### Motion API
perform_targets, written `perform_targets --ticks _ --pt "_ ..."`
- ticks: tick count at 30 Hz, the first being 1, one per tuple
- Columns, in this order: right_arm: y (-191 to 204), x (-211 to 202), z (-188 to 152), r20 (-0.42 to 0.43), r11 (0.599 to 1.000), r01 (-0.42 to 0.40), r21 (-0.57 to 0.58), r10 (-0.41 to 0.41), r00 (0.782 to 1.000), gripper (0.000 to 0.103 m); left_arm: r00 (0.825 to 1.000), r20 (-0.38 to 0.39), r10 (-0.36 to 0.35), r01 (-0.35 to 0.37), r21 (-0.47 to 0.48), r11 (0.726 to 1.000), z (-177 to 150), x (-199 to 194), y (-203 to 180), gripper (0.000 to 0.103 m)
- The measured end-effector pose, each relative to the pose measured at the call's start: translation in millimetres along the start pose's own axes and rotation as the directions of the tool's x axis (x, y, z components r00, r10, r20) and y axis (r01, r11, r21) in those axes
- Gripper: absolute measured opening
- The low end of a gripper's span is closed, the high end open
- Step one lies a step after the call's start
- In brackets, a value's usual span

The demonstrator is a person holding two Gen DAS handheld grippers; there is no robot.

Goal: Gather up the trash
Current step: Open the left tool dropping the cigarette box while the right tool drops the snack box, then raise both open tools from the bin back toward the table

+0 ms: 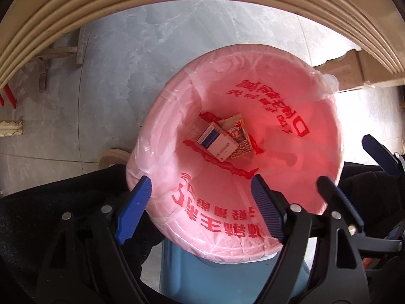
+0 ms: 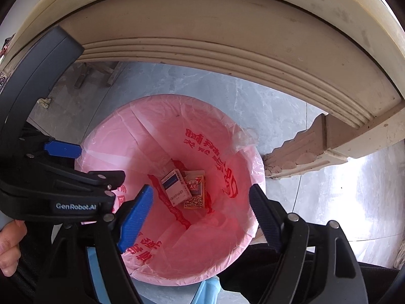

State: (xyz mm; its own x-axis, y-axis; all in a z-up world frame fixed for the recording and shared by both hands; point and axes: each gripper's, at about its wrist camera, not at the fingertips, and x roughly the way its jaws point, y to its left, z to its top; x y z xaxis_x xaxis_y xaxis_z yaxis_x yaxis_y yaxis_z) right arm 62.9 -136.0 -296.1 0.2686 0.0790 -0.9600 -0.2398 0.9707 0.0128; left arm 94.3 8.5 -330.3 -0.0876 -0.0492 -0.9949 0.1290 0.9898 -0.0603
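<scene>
A bin lined with a pink bag point(image 1: 278, 96) printed in red stands below both grippers. At its bottom lie a white-and-blue box point(image 1: 216, 141) and an orange patterned box point(image 1: 240, 136), touching each other. My left gripper point(image 1: 201, 185) hangs open over the bin's near rim, with nothing between its blue pads. Beside it on the right, my right gripper point(image 1: 351, 162) is open too. The right wrist view shows the pink bag point(image 2: 152, 116), the white-and-blue box point(image 2: 176, 186) and the orange box point(image 2: 195, 192) under the open, empty right gripper point(image 2: 201, 190). The left gripper point(image 2: 102, 162) is at the left.
A cream table edge point(image 2: 227, 50) with a moulded rim arches over the bin, and its carved leg point(image 2: 298, 157) stands at the right. The bin rests on a blue stool point(image 1: 227, 278) on a grey marble floor point(image 1: 126, 50). A person's hand point(image 2: 7, 248) holds a handle.
</scene>
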Motion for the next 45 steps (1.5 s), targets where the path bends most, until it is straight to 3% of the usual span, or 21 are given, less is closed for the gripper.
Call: perform_targets --ticks 13,20,22,26,27,29,32,36,39,45 --pt "7.5 -16.6 -5.6 0.037 0.999 0.029 -0.021 -0.028 0.999 0.077 0.996 0.077 0.035 -0.037 0.026 0.999 -8.7 -21.0 -6.7 0.08" --pt "-1.5 -71.5 -16.9 0.146 0.998 -0.064 0.023 0.06 0.987 0.077 0.979 0.188 0.08 -0.083 0.008 0.997 -27.3 -66.7 -3.5 0.08" --pt "-3.2 -96.7 -19.8 0.207 0.995 -0.097 0.028 0.09 0.974 0.083 0.967 0.24 0.081 -0.084 0.004 0.996 -35.4 -93.0 -1.9 0.08" --pt "-6.3 -154.9 -22.4 0.35 0.99 -0.143 0.01 0.13 0.928 0.092 0.926 0.362 0.11 -0.109 -0.024 0.994 -51.0 -165.6 4.9 0.081" --pt "-6.9 -169.9 -20.7 0.379 0.989 -0.145 0.001 0.133 0.916 0.095 0.914 0.391 0.109 -0.103 -0.036 0.994 -53.4 -184.7 7.4 0.085" --pt "-7.9 -201.3 -15.9 0.438 0.99 -0.144 -0.015 0.136 0.888 0.095 0.884 0.459 0.087 -0.068 -0.057 0.996 -59.9 -223.8 12.8 0.091" --pt "-12.5 -250.5 -8.6 0.526 0.988 -0.151 -0.044 0.151 0.837 0.096 0.826 0.557 0.087 -0.058 -0.07 0.996 -69.0 -284.0 15.5 0.093" --pt "-20.6 -310.2 5.0 0.615 0.988 -0.138 -0.072 0.153 0.774 0.096 0.771 0.629 0.093 -0.076 -0.053 0.996 -72.3 -344.3 10.0 0.096" --pt "-27.6 -346.2 16.5 0.652 0.987 -0.136 -0.088 0.16 0.741 0.096 0.741 0.665 0.094 -0.095 -0.034 0.995 -71.7 -379.9 4.2 0.097" --pt "-42.5 -394.8 41.9 0.686 0.984 -0.127 -0.128 0.181 0.705 0.096 0.698 0.707 0.11 -0.127 -0.03 0.992 -71.4 -423.7 -3.0 0.097"
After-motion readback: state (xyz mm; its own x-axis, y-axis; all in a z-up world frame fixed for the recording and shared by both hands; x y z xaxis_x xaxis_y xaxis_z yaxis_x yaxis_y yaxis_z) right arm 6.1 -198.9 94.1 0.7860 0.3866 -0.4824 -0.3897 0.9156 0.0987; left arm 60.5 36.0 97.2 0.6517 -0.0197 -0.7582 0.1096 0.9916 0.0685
